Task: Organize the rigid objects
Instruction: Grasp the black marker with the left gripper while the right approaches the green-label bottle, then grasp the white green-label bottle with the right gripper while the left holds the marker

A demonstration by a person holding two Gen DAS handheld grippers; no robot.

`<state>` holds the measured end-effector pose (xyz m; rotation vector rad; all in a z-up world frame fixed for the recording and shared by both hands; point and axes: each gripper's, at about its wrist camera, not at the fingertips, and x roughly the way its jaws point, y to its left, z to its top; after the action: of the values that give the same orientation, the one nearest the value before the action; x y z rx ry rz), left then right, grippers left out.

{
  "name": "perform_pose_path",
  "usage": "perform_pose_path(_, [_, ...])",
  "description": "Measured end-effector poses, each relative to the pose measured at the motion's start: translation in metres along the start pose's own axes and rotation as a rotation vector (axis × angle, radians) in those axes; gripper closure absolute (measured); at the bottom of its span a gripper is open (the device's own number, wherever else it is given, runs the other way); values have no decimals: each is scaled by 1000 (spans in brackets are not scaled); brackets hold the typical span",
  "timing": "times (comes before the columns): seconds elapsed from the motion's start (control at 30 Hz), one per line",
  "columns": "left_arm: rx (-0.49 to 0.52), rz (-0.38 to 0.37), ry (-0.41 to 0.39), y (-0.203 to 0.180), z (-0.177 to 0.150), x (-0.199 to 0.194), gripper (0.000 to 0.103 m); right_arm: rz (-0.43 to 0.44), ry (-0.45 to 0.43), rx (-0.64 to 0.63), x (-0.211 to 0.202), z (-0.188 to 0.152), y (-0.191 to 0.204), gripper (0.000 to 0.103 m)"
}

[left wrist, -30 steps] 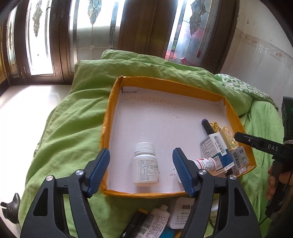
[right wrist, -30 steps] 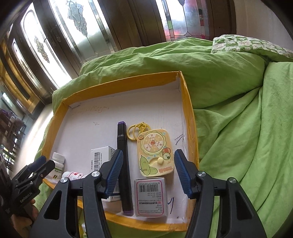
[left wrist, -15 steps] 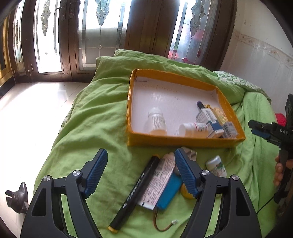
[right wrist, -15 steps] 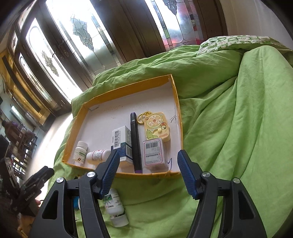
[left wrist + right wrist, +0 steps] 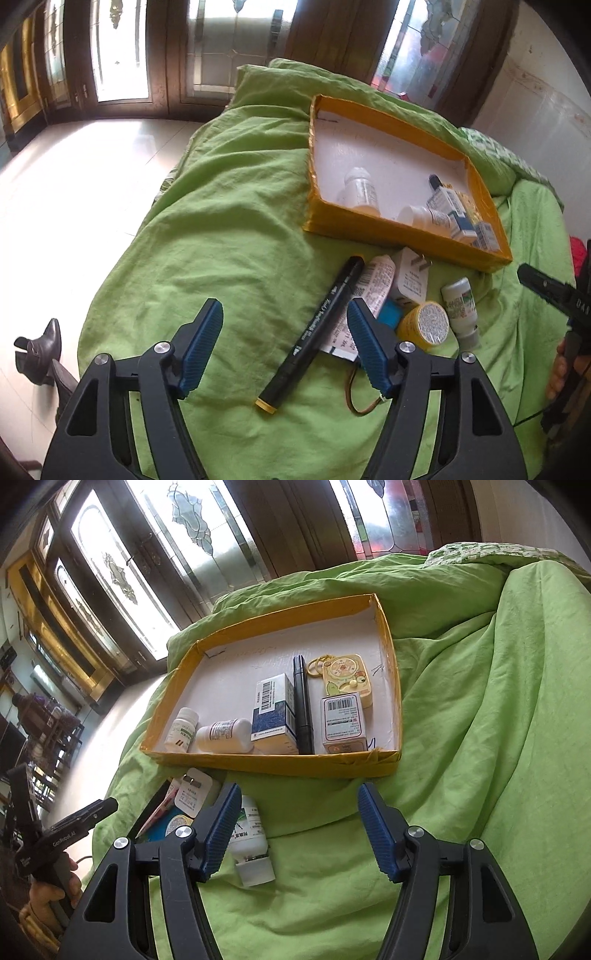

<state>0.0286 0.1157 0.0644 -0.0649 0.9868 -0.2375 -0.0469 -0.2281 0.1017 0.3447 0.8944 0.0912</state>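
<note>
Left view, step: While both grippers hang empty over the bed, the sorting looks partway done, by my reading; the left gripper [image 5: 286, 343] has its jaws wide apart, nothing between them but the marker lying below.
Left view, tray: the tray [image 5: 402, 240] sits on the green quilt [image 5: 221, 229] and already holds a white bottle [image 5: 360, 188] and other small boxes.
Left view, loose pile: just in front of the tray's near wall lie the marker [image 5: 314, 332], a tube [image 5: 373, 284] touching it, a plug [image 5: 410, 277], a blue thing half hidden under them, a yellow tin [image 5: 424, 325] and a small bottle [image 5: 460, 306].
Left view, next move: the marker is the nearest piece; a judgement only, but the jaws would need to drop and turn to cross its barrel, since it lies at a slant.
Right view, gripper: the right gripper [image 5: 295, 830] is likewise spread open and empty, in front of the tray's near wall.
Right view, tray contents: two white bottles, a blue-and-white box [image 5: 273, 712], a dark pen [image 5: 303, 705], a keychain [image 5: 347, 675] and a barcode box [image 5: 343, 723] lie along the tray's near wall.
Right view, candidate: the small bottle [image 5: 247, 838] lies on its side in front of the tray, partly behind the left jaw; taking it calls for a shift toward that side.
Right view, risk: soft quilt may let pieces sink or roll.
</note>
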Motion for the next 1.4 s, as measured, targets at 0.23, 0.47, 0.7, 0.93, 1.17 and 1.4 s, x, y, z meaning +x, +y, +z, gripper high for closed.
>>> perform_pose_path(0.23, [206,126,142,-35,-13,39,69,6,6,-4,1,-4,5,43])
perform_pose_path(0.47, [205,58,105,-42,-11,40,86,9,20,-3,5,-7,7,43])
perform_pose_path(0.7, [77,-57,128,-31,-10,38,91,35,71,-27,14,-15,19,43])
perform_pose_path(0.93, [16,-84,104,-25,-2,48,90,64,197,-54,46,-26,38,52])
perform_pose_path(1.17, [63,-54,82,-31,-1,56,90,28,289,-111,76,-41,46,71])
perform_pose_path(1.4, [30,-103,36,-26,0,41,91,32,220,-152,48,-41,52,71])
